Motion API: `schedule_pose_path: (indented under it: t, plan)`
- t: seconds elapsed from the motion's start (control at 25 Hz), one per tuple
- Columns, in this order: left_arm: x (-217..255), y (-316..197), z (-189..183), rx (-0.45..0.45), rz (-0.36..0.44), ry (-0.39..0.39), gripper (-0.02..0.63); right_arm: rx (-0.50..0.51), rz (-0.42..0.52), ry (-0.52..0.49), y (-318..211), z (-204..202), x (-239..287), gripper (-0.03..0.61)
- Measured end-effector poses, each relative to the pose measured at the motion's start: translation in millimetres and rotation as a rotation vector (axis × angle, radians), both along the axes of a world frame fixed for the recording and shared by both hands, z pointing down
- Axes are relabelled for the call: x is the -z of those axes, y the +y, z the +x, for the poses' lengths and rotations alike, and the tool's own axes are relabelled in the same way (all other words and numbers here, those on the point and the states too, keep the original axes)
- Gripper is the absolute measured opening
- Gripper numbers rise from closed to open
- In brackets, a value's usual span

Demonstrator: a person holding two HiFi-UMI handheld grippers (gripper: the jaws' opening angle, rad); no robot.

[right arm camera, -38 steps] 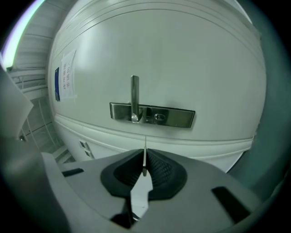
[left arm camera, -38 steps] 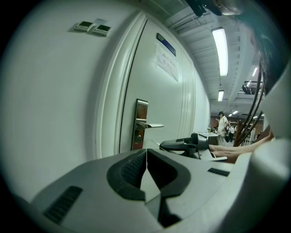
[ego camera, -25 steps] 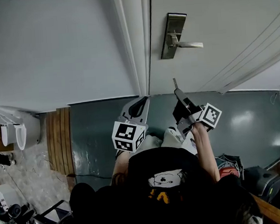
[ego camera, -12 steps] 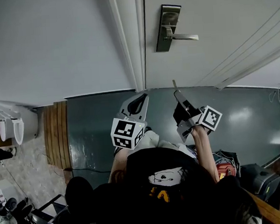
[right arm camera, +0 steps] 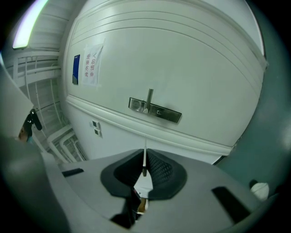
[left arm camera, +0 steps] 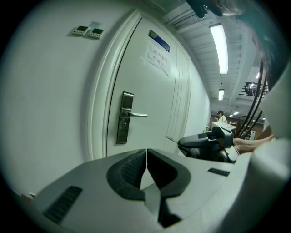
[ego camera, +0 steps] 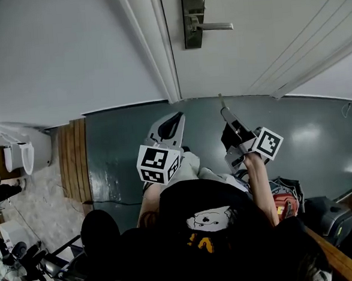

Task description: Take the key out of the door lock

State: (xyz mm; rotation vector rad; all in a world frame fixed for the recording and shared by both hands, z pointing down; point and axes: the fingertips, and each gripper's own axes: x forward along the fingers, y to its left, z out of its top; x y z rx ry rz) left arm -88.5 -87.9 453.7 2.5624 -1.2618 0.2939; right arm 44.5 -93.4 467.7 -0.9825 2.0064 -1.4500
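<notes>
White door (ego camera: 265, 34) over grey floor (ego camera: 122, 140); key (right arm camera: 145, 160) looks clear of the lock (ego camera: 193, 18), pinched in the right gripper (ego camera: 226, 114); left gripper (ego camera: 173, 120) clenched, empty; next, just carry it away steadily.

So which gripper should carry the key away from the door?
Right, probably. The right gripper is shut on the thin key, clear of the lock plate. The left gripper is shut and empty.
</notes>
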Motion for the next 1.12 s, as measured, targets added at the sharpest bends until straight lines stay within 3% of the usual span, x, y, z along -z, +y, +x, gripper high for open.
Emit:
schedule_pose_path:
  t: [0.44,1.12]
  plan:
    - [-2.5,67.5,14.5,0.029,-0.004,-0.038,0.009,0.054,0.025,0.064,62.6,12.4,-3.7,0.021]
    - [-4.7,135.8,17.9,0.058,0.013,-0.028,0.009,0.149,0.072,0.176,138.3,5.2,-8.8,0.021]
